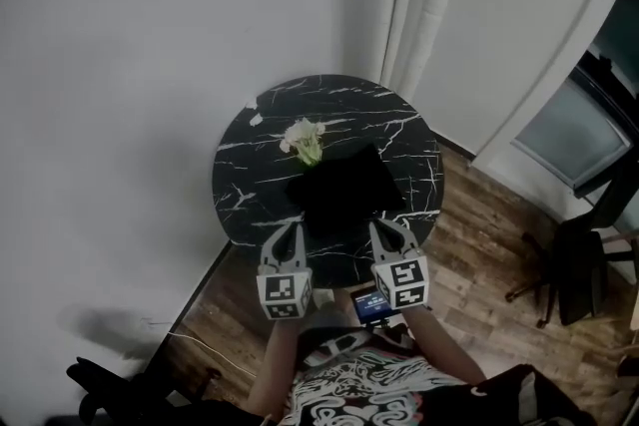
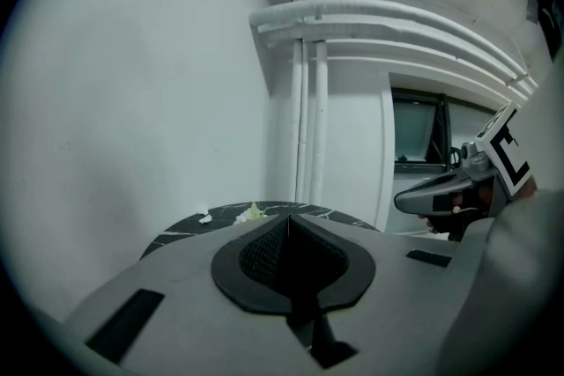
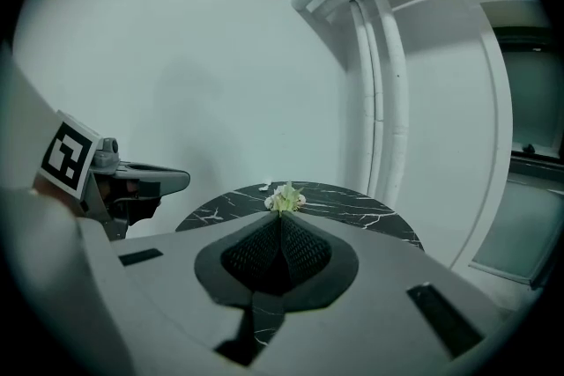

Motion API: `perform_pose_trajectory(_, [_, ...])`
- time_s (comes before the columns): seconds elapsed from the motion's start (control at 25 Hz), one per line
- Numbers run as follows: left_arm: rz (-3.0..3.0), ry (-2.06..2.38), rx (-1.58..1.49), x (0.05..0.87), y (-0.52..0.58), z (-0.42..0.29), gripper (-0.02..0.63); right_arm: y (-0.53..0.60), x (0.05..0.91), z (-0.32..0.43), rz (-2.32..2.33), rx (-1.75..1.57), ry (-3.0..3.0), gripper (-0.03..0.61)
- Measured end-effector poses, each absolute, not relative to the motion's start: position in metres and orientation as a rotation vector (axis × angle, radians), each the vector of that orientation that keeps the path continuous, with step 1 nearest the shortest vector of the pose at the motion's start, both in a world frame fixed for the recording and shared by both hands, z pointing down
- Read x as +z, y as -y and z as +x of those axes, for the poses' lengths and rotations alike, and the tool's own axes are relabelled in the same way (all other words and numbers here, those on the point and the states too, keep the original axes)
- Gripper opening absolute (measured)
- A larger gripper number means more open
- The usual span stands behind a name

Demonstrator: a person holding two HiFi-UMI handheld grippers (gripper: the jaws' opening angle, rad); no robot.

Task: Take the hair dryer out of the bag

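**Task not yet begun: both grippers clenched and empty, bag untouched**

The left gripper (image 1: 288, 232), a grey two-jaw tool with a marker cube at its rear, is seen with its jaws pressed together and nothing between them; this is confirmed in the left gripper view (image 2: 288, 221). The right gripper (image 1: 385, 228), of the same grey build, is likewise closed on nothing, as its own view shows (image 3: 280, 217). Both are held level with each other at the near edge of the round black marble table with white veins (image 1: 238, 160), pointed towards twelve o'clock.

Between and just beyond the two jaw tips, the flat black soft bag (image 1: 344, 187) is found lying on the six o'clock half of the tabletop. The left gripper is placed at the bag's seven o'clock, the right at its five o'clock; contact with the bag cannot be made out. At the bag's eleven o'clock a small white and green flower sprig (image 1: 305, 141) is laid on the marble.

No hair dryer is visible in any view, so it is judged to be inside the bag. Nothing of the task is considered done: the bag remains to be gripped and opened, and the hair dryer to be grasped and drawn out.
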State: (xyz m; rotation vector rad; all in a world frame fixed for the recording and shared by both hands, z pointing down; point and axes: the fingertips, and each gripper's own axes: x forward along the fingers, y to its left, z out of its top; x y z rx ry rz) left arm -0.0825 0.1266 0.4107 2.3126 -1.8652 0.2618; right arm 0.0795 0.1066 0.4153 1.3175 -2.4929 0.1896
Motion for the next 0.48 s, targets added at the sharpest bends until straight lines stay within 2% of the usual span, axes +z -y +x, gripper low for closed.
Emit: perform_pose_trajectory(0.48, [2.441, 1.665, 0.395, 0.447, -0.062, -0.1, 0.015, -0.06, 0.44, 0.056, 1.401, 0.244, 2.354, 0.02])
